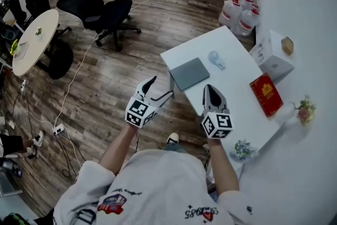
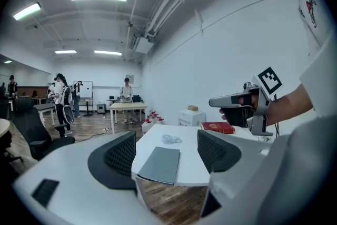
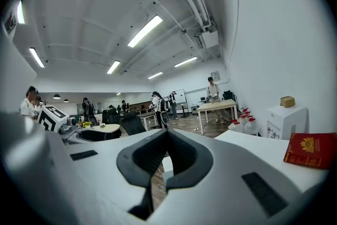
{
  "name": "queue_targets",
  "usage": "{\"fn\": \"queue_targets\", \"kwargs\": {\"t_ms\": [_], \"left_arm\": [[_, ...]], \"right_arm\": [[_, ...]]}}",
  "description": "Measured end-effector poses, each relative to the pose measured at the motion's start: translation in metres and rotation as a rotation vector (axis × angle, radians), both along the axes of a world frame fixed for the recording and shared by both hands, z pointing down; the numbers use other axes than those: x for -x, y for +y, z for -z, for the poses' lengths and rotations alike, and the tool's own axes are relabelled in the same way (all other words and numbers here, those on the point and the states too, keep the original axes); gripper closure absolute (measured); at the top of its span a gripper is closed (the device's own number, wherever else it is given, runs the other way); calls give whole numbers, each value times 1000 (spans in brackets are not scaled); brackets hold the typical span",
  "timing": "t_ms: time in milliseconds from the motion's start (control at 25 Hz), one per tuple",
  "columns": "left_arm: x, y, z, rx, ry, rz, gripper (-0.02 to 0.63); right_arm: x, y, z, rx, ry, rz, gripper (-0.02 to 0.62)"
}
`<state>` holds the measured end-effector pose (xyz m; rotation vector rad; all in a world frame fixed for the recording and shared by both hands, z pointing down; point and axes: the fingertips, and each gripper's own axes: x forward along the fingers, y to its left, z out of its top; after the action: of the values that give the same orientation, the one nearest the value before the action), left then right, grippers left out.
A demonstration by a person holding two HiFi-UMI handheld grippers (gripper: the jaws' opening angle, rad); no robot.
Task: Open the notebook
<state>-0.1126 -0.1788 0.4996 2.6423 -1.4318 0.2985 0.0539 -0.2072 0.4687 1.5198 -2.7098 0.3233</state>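
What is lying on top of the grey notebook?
Nothing: the notebook lies closed on the white table, its grey cover bare. Its pages are hidden by that cover.

White T-shirt (image 1: pixel 158 179), small printed emblems (image 1: pixel 114 203)

Nothing legible can be made out tbh, the shirt print (image 1: pixel 199 213) and the red book (image 1: pixel 266 94) cover stamp are too blurred

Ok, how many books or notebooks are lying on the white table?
2. The closed grey notebook lies by the left edge of the table; the red book lies toward its right side. None look hidden.
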Motion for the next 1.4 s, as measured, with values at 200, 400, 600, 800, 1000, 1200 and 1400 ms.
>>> {"fn": "queue_targets", "kwargs": {"t_ms": [200, 400, 600, 800, 1000, 1200, 1400], "left_arm": [[-20, -36, -13, 25, -20, -31, 244], [-41, -66, -26, 41, -40, -67, 249], [-61, -83, -44, 40, -99, -145, 249], [-68, -90, -67, 67, -156, -190, 252], [-75, -96, -97, 78, -254, -260, 258], [-82, -98, -132, 85, -355, -345, 268], [-91, -98, -167, 64, -476, -440, 294]], "right_arm": [[-21, -32, -8, 17, -8, -24, 603], [-48, -54, -18, 36, -12, -71, 603], [-66, -66, -29, 46, -20, -128, 603], [-71, -67, -44, 75, -15, -158, 603], [-68, -72, -60, 107, -7, -173, 603], [-65, -72, -78, 142, 3, -182, 603], [-72, -74, -91, 170, 5, -207, 603]]}}
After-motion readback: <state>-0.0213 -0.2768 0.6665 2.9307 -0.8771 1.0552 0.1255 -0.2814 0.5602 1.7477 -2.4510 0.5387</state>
